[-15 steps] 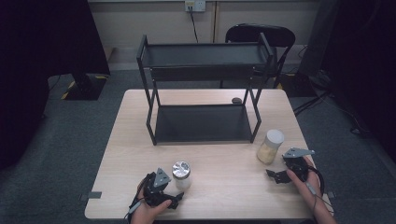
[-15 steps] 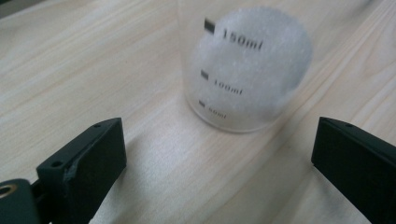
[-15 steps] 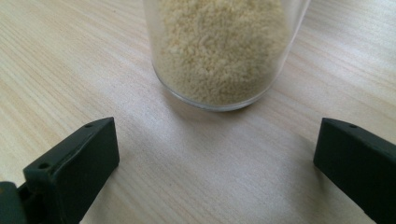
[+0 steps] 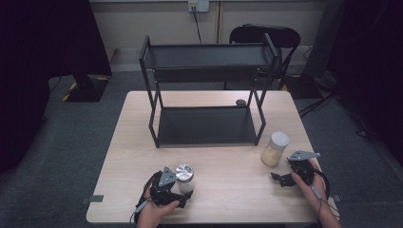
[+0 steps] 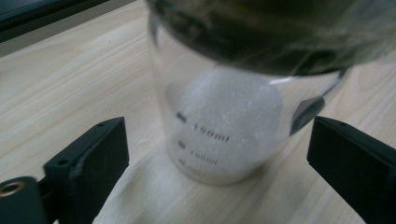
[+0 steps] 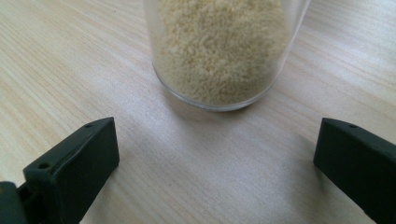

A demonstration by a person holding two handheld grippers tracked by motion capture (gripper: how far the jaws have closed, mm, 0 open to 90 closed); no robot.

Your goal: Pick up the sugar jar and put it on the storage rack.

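The two-tier rack (image 4: 207, 90) stands at the back of the counter (image 4: 223, 202), and everything else sits in front of it.

Ahead of the rack's left post and toward the near edge, the left claw (image 4: 178, 190) has closed in on the clear jar with the silvery lid (image 4: 184, 177) since half a second ago; the jar itself has not shifted. In the left gripper view the jaws stand wide apart on either side of the jar (image 5: 224, 121), not yet touching the glass. The jar appears to be well inside the jaws, though its blurred rim makes the depth hard to judge. That suggests the reach is nearly over and a squeeze is the next step.

This jar stands upright, long axis vertical, lid up. White grains (image 5: 229, 112) fill the lower part, and the printed measuring marks face the claw.

Just off the rack's front right post stands the second jar (image 4: 274, 149), holding pale yellow crumbs, upright with its white lid on top. The right claw (image 4: 280, 179) has edged a little nearer to it. In the right gripper view its jaws are spread wide, with the jar's base (image 6: 219, 56) ahead of their tips and bare counter between, so this side is further from a grasp.
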